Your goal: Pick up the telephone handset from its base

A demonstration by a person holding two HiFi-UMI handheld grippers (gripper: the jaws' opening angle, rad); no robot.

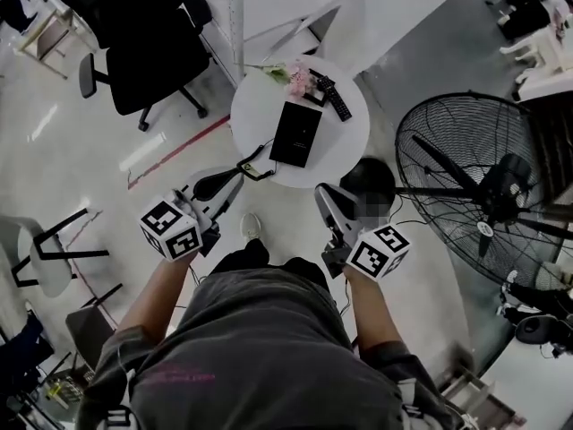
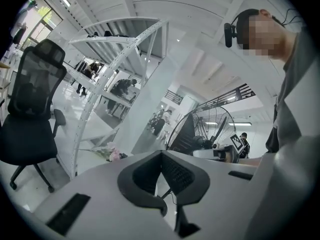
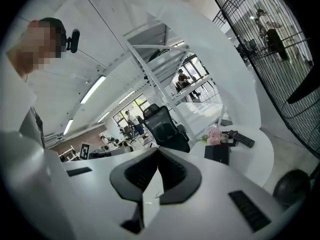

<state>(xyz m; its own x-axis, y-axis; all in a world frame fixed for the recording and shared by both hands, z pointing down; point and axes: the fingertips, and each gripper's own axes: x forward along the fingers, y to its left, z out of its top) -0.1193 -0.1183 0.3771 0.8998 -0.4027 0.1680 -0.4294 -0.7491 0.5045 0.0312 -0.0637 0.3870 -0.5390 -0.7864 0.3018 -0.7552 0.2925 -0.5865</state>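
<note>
A round white table (image 1: 345, 141) stands ahead of me. At its far side a black handset with buttons (image 1: 336, 98) lies tilted on a small black base (image 1: 315, 91), beside pink flowers (image 1: 296, 80). In the right gripper view the handset (image 3: 242, 139) shows far off to the right. A flat black box (image 1: 295, 133) lies in the table's middle. My left gripper (image 1: 236, 178) hangs just short of the table's near left edge, its jaws shut and holding nothing. My right gripper (image 1: 320, 192) is at the near right edge, also shut with nothing in it. Both are well short of the handset.
A large black floor fan (image 1: 488, 186) stands close on the right, with a dark round object (image 1: 368, 179) at the table's near right. A black office chair (image 1: 143, 43) is at the far left. A black cable (image 1: 255, 166) hangs over the table's near edge. Small chairs (image 1: 49, 253) stand left.
</note>
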